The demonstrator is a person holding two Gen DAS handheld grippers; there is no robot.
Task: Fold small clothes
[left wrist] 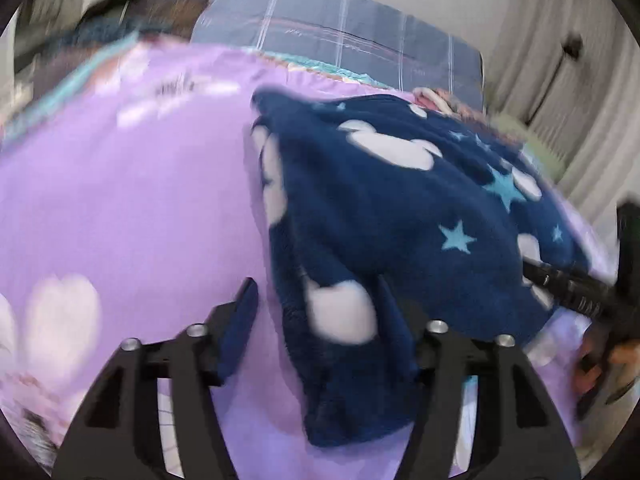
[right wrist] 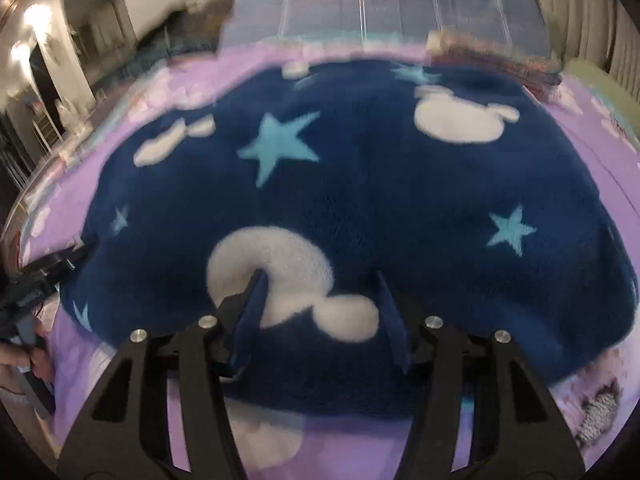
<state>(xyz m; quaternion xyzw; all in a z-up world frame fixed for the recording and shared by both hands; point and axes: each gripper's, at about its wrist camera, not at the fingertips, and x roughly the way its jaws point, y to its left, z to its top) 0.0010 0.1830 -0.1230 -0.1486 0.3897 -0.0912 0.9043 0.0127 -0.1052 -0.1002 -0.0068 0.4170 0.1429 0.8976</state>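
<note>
Navy fleece garment [right wrist: 360, 208] partly folded, lying on purple bedsheet [left wrist: 120, 208]; further folds judged outstanding. Left gripper [left wrist: 316, 300] spread, straddling its edge fold unclamped; right gripper [right wrist: 320, 292] spread above it, grasping nothing.

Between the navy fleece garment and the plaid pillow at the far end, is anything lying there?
Mostly bare purple bedsheet; in the right wrist view a small multicoloured fabric pile sits between the fleece garment and the plaid pillow.
</note>
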